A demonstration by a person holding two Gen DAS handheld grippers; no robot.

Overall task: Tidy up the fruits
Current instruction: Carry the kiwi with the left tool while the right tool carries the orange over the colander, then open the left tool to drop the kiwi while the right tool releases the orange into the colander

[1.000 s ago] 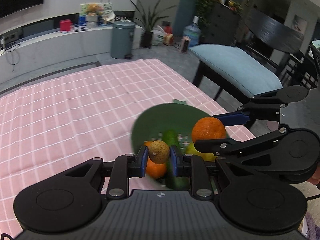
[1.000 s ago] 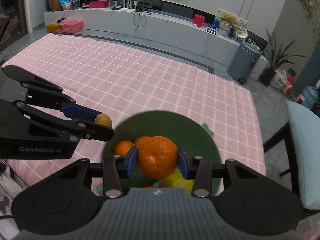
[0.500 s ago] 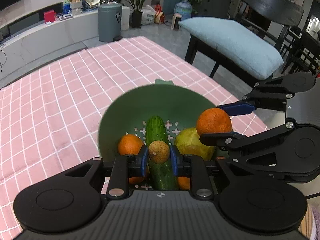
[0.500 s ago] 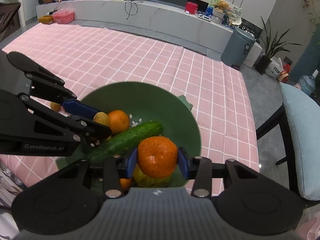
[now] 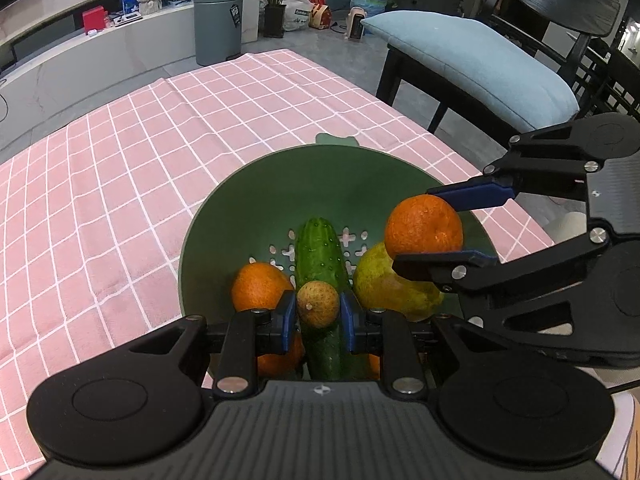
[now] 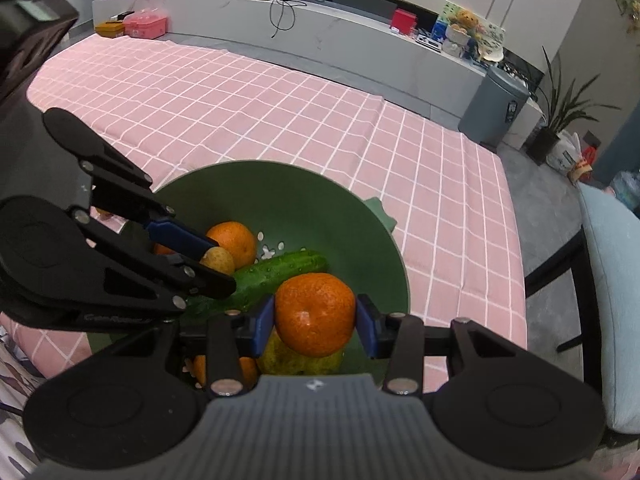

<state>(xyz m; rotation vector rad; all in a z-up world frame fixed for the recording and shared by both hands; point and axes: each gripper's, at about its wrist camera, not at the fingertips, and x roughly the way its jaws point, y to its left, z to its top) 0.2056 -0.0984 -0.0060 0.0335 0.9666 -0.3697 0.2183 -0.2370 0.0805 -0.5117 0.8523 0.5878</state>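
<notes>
A green colander bowl [image 5: 256, 184] sits on the pink checked tablecloth; it also shows in the right wrist view [image 6: 304, 200]. Inside lie a cucumber [image 5: 320, 248], an orange [image 5: 256, 286] and a yellow-green pear [image 5: 384, 284]. My left gripper [image 5: 318, 316] is shut on a small tan round fruit [image 5: 318, 304], held low over the bowl above the cucumber. My right gripper [image 6: 315, 322] is shut on a large orange [image 6: 314, 314], held over the pear [image 6: 300, 362] at the bowl's right side. That orange [image 5: 424, 230] also shows in the left wrist view.
The pink tablecloth [image 5: 100, 184] covers the table to the left and behind the bowl. A black chair with a blue cushion [image 5: 476, 60] stands past the table's right edge. A grey bin [image 5: 218, 24] stands on the floor beyond.
Both grippers have moved down and in over the bowl with their fruits still held. The bowl's contents now show plainly below them.
</notes>
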